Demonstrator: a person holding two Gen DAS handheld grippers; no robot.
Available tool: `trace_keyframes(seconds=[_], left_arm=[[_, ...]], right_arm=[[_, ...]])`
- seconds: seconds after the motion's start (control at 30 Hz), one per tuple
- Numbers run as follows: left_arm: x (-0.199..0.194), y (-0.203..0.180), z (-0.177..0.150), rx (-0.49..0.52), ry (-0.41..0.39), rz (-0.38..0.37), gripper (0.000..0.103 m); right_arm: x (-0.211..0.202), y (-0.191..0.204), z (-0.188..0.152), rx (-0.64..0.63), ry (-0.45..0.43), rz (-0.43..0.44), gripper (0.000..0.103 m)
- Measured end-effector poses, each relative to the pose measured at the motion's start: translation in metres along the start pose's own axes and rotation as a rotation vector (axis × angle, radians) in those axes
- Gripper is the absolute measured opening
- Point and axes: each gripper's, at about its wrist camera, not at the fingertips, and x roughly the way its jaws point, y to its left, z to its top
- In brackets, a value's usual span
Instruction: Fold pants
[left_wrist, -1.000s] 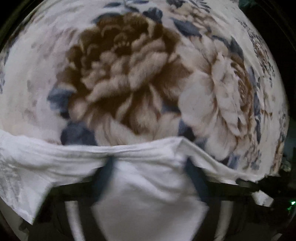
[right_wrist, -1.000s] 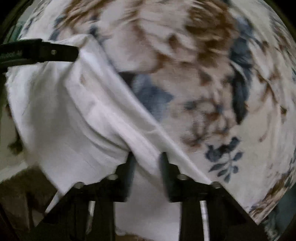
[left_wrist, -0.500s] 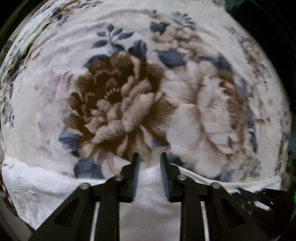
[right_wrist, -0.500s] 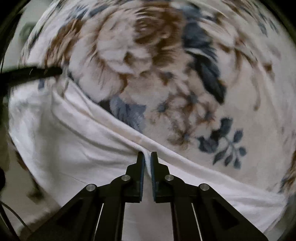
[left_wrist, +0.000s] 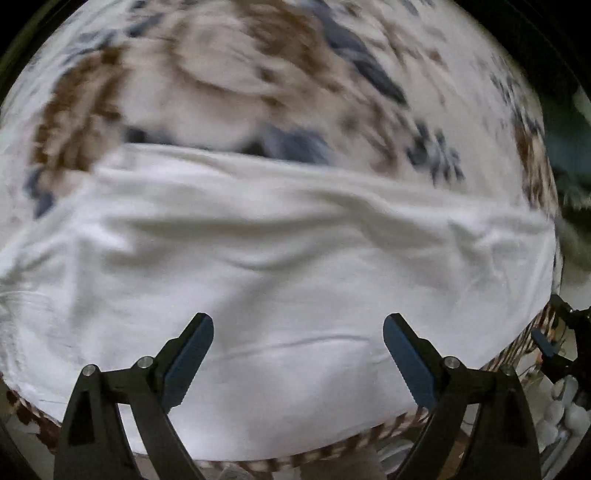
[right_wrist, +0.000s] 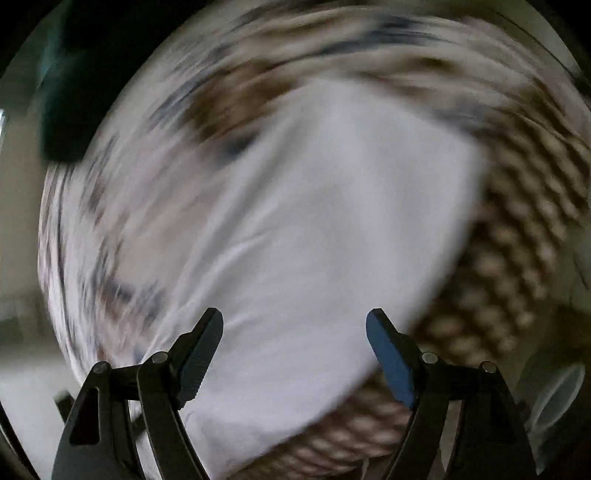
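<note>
Left wrist view: left gripper (left_wrist: 298, 332) jaws spread wide, empty, above white pants (left_wrist: 280, 258) lying flat on floral blanket (left_wrist: 258, 66). Right gripper (right_wrist: 294, 325) likewise spread, holding nothing; probably repositioning for next fold.

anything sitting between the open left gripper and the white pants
Nothing visible does. The left gripper is open with the white pants lying directly ahead of its fingers on the floral blanket. No other object lies on the cloth. The right gripper is also open over the pants, though that view is blurred.
</note>
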Motion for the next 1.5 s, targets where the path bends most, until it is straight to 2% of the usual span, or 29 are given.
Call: trace_keyframes(seconds=[0.03, 0.13, 0.23, 0.33, 0.37, 0.4, 0.5, 0.6, 0.7, 0.8, 0.87, 0.93, 0.97, 1.1, 1.17, 1.23, 1.27, 1.33, 1.5], left_arm=[[0.008, -0.01, 0.001, 0.01, 0.005, 0.014, 0.094], [0.03, -0.027, 0.009, 0.019, 0.035, 0.061, 0.094], [0.043, -0.029, 0.022, 0.002, 0.059, 0.096, 0.099], [0.049, -0.027, 0.033, -0.021, 0.083, 0.087, 0.103], [0.051, -0.027, 0.036, -0.023, 0.093, 0.092, 0.103], [0.053, -0.026, 0.038, -0.025, 0.1, 0.099, 0.103], [0.065, -0.034, 0.045, -0.036, 0.123, 0.124, 0.103], [0.072, -0.041, 0.054, -0.052, 0.149, 0.158, 0.103], [0.075, -0.047, 0.055, -0.064, 0.175, 0.178, 0.103], [0.078, -0.05, 0.068, -0.077, 0.208, 0.194, 0.103], [0.077, -0.051, 0.077, -0.077, 0.206, 0.197, 0.103], [0.079, -0.055, 0.082, -0.076, 0.195, 0.198, 0.103], [0.08, -0.059, 0.071, -0.074, 0.187, 0.199, 0.103], [0.08, -0.067, 0.063, -0.076, 0.166, 0.203, 0.103], [0.081, -0.069, 0.063, -0.075, 0.161, 0.203, 0.103], [0.079, -0.07, 0.047, -0.07, 0.163, 0.201, 0.103], [0.076, -0.073, 0.047, -0.069, 0.159, 0.202, 0.103], [0.05, -0.069, 0.019, -0.054, 0.122, 0.213, 0.103], [0.016, -0.08, 0.002, 0.014, -0.001, 0.239, 0.103]], right_arm=[[-0.003, -0.025, 0.013, 0.039, -0.027, 0.011, 0.082], [0.015, -0.064, 0.028, 0.105, -0.056, 0.096, 0.082], [0.043, -0.08, 0.037, 0.117, -0.054, 0.179, 0.082], [0.056, -0.069, 0.036, 0.111, -0.087, 0.291, 0.079], [0.06, -0.063, 0.035, 0.097, -0.093, 0.33, 0.071], [0.059, -0.055, 0.034, 0.083, -0.094, 0.357, 0.067], [0.068, -0.043, 0.038, 0.049, -0.061, 0.469, 0.066], [0.081, -0.041, 0.043, 0.067, -0.048, 0.482, 0.066], [0.093, -0.053, 0.05, 0.142, -0.021, 0.586, 0.066], [0.088, -0.052, 0.047, 0.138, -0.016, 0.678, 0.066], [0.09, -0.047, 0.045, 0.113, -0.016, 0.671, 0.064], [0.096, -0.042, 0.044, 0.08, -0.009, 0.634, 0.042], [0.098, -0.043, 0.045, 0.066, 0.001, 0.612, 0.024], [0.127, -0.02, 0.052, 0.05, 0.056, 0.651, 0.024], [0.133, -0.006, 0.053, 0.035, 0.035, 0.631, 0.024], [0.134, 0.009, 0.053, 0.026, 0.009, 0.606, 0.019], [0.129, 0.015, 0.05, 0.02, -0.008, 0.59, 0.017], [0.115, 0.022, 0.043, 0.005, -0.042, 0.566, 0.015], [0.081, 0.059, 0.019, -0.051, -0.084, 0.513, 0.012]])
